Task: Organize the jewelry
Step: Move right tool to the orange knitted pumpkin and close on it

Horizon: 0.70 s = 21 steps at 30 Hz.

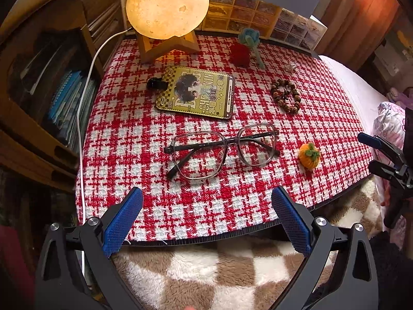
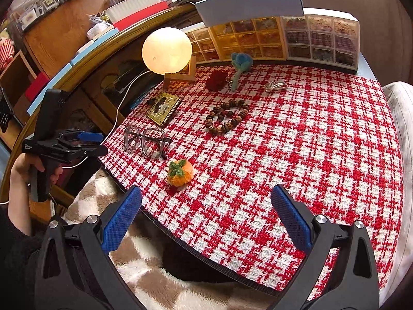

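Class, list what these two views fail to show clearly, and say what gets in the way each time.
- Drawer boxes, both views: contents blurred behind tinted fronts; a cardboard flap hides their tops.
- Small clear trinket: too small to identify.
- Red ball, left view: too dark for detail.
- Right gripper, left view: cut off by the frame edge.
- Card holder, right view: print too small, foreshortened.

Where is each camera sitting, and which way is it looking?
Left wrist view: sits on the left gripper at the near edge of the checked cloth, facing the glasses and the moon lamp; its two open blue fingers show.
Right wrist view: sits on the right gripper, further right, facing the bead bracelet and drawer boxes; its open fingers and a hand show.
Both see the glasses, bracelet, lamp and knitted pumpkin, and each sees the other gripper.
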### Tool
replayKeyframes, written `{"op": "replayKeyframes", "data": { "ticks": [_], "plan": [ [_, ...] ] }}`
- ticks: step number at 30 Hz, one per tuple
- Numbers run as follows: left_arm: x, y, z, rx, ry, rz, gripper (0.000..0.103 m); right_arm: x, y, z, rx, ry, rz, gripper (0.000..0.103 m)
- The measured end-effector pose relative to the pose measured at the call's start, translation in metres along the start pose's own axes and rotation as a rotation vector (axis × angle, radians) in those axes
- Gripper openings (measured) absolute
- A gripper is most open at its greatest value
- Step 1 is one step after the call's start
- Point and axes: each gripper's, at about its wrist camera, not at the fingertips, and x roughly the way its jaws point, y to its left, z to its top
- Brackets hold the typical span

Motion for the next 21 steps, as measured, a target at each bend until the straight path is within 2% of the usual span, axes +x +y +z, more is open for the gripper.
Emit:
{"op": "replayKeyframes", "data": {
  "ticks": [7,16,18,21],
  "plan": [
    [-0.001,-0.003,-0.001,0.003,0.002,-0.021,0.099,0.032,0.014,0.008,0.013,0.044,0.044,0.096],
    [-0.005,-0.001,0.0,0.001,-0.018,-0.04,0.099,0.072,0.051,0.016,-0.123,0.088,-0.02,0.094],
    [-0.005,-0.002,0.0,0.011,-0.027,-0.041,0.099,0.081,0.056,0.015,-0.148,0.106,-0.034,0.082],
    [-0.005,-0.006,0.001,0.038,-0.052,-0.039,0.099,0.091,0.061,0.013,-0.195,0.132,-0.072,0.071]
  ]
}}
